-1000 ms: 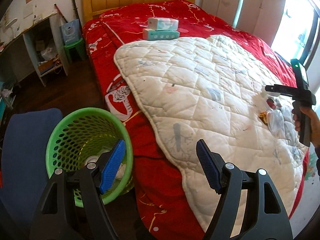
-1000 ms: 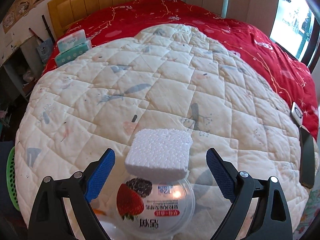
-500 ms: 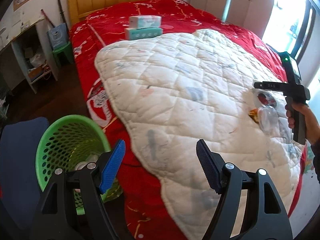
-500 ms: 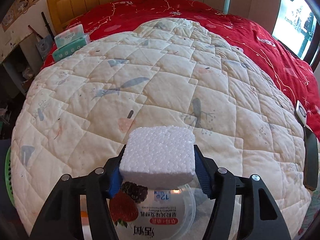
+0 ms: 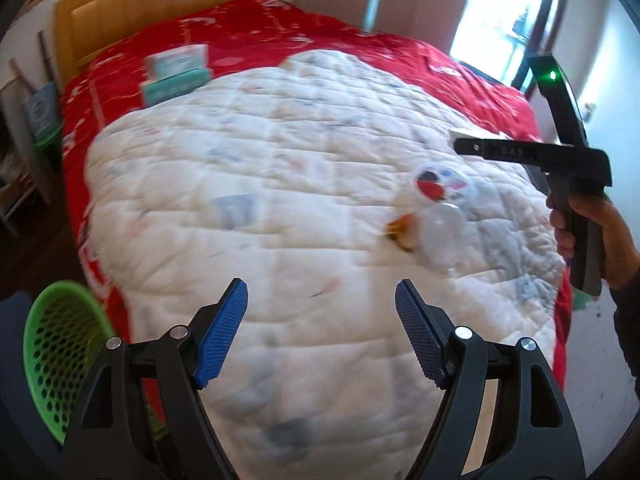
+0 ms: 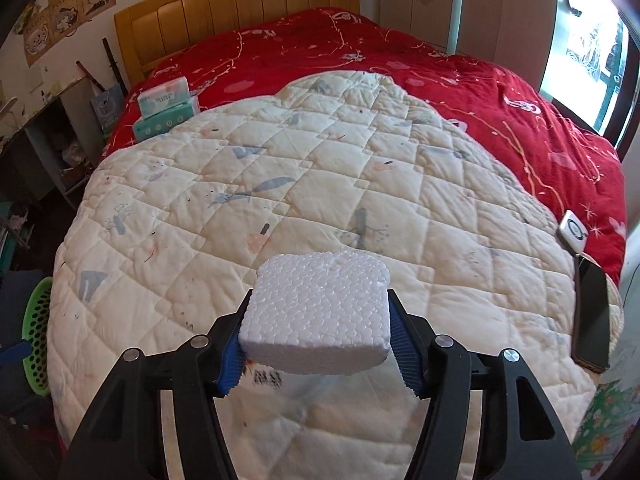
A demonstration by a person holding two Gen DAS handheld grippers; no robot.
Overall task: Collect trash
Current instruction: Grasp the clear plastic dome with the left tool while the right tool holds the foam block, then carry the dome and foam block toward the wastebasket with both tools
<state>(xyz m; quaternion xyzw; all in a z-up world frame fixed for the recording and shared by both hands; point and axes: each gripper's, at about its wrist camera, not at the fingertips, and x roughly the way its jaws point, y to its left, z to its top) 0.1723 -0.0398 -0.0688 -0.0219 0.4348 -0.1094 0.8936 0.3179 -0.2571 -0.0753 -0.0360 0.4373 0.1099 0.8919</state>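
White foam block (image 6: 318, 312) clamped between blue pads of right gripper (image 6: 318, 344), lifted clear of the cream quilt (image 6: 280, 184); jaws have just been closing onto it. Beneath it, blurred: clear plastic lid with fruit label (image 5: 438, 182), a clear cup (image 5: 442, 228) and an orange scrap (image 5: 400, 228) lie on the quilt near its right edge. Left gripper (image 5: 320, 336) over the quilt, jaws apart, nothing between them. Green basket (image 5: 56, 356) on floor beside the bed, lower left. Phone (image 6: 592, 320) at quilt's right edge.

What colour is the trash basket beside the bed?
Green, with a perforated wall. The basket shows best in the left wrist view, at lower left by the bed's edge.
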